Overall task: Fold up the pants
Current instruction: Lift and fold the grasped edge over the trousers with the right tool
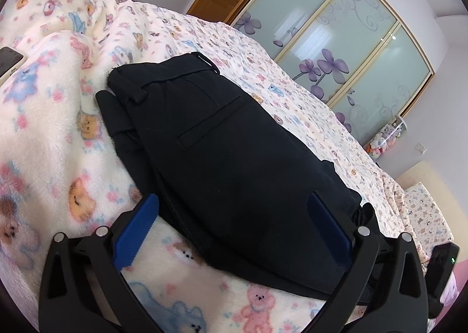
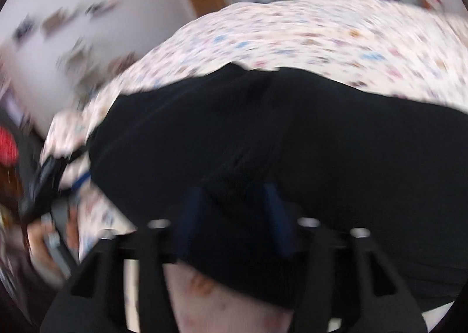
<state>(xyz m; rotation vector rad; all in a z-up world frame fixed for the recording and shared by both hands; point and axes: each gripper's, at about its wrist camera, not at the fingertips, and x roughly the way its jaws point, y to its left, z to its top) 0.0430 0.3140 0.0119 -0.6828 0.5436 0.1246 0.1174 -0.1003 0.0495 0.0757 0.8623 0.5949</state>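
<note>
Lying folded on the bear-print fleece blanket point(image 1: 52, 140), the black fabric pants point(image 1: 234, 157) sit between the spread left gripper point(image 1: 234, 216); the blurred right gripper point(image 2: 234, 204) straddles a fold, its grip unclear.

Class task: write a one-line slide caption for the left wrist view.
Open left tongs straddle the near edge of folded black pants lying on a teddy-bear blanket.

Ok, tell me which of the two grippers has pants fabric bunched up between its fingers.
The right gripper: a fold of the black pants sits between its blue fingers. The left gripper stands wide open around the folded pants' near end, gripping nothing.
</note>
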